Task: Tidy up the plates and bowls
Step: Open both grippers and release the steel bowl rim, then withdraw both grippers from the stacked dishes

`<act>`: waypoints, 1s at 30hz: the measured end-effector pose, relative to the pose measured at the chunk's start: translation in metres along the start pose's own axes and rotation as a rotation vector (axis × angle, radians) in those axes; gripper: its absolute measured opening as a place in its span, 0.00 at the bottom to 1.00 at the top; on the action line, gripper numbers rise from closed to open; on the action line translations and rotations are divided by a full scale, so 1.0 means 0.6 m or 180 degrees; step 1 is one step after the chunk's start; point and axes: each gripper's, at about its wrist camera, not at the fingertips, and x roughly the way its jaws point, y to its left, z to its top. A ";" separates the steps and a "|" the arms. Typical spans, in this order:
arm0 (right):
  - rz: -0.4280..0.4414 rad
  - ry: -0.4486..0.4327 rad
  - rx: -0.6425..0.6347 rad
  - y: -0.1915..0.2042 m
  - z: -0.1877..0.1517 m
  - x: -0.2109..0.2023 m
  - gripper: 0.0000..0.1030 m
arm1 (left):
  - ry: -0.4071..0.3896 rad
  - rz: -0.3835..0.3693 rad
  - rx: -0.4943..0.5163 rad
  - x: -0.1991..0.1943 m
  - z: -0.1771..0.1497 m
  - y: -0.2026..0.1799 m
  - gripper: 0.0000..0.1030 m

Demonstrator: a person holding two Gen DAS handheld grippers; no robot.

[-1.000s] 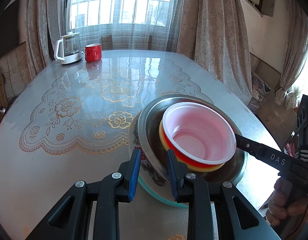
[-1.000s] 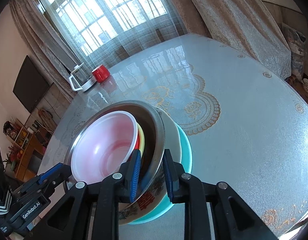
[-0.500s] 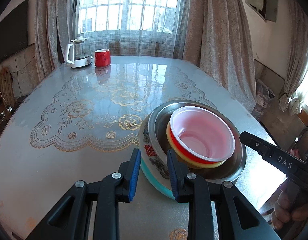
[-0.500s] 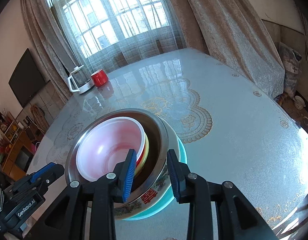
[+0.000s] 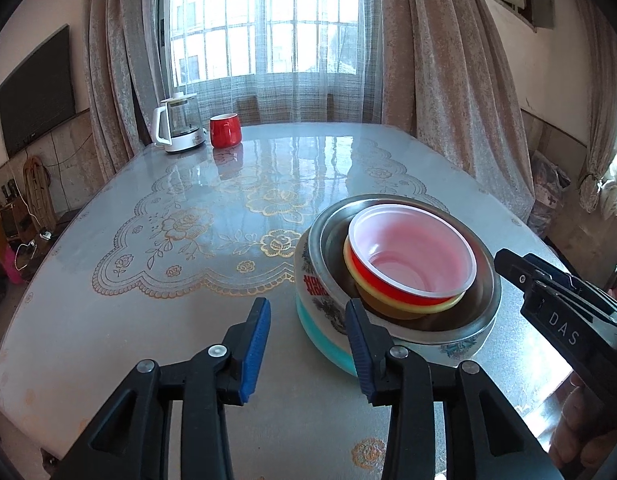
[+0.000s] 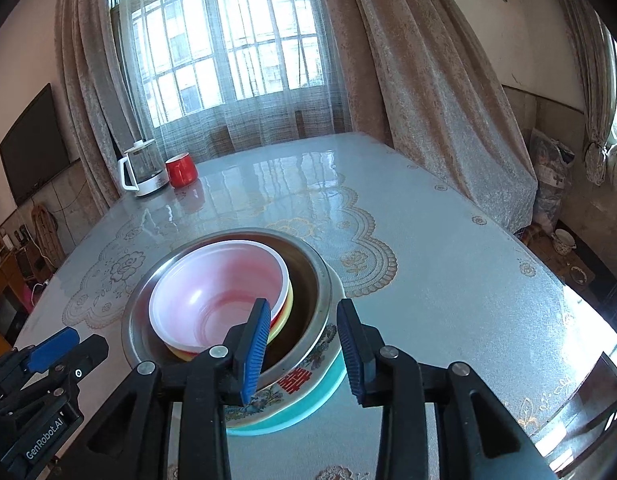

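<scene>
A stack stands on the table's near right part: a teal plate [image 5: 328,346] at the bottom, then a flowered ceramic bowl [image 5: 308,280], a steel bowl [image 5: 460,324], a yellow and a red bowl, and a white bowl [image 5: 408,256] on top. My left gripper [image 5: 307,305] is just short of the stack's left rim, its jaws opening and pressing on nothing. My right gripper [image 6: 301,309] is open; the steel bowl's rim [image 6: 326,280] shows in its gap, untouched. Each gripper also shows in the other's view: the right gripper [image 5: 508,262] and the left gripper [image 6: 80,344].
A glass kettle [image 5: 178,124] and a red mug [image 5: 225,131] stand at the far left of the table [image 5: 188,280]. Curtains and a window lie behind, a television on the left wall. A hand [image 5: 588,436] holds the right gripper near the table's front edge.
Both grippers have let go of the stack's rim, widened and drawn back and up a little. The stack has stayed in place on the table.
</scene>
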 end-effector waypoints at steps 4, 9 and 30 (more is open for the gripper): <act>-0.0010 -0.0037 -0.0020 0.005 -0.001 -0.005 0.34 | -0.0033 0.0025 0.0015 -0.004 -0.006 -0.004 0.39; -0.0001 -0.0048 -0.0073 0.014 -0.003 -0.007 0.36 | -0.0047 0.0004 0.0029 -0.007 -0.009 -0.008 0.45; 0.0007 0.0006 -0.0080 0.014 -0.007 0.003 0.37 | -0.0068 0.0037 0.0020 -0.007 -0.010 -0.005 0.52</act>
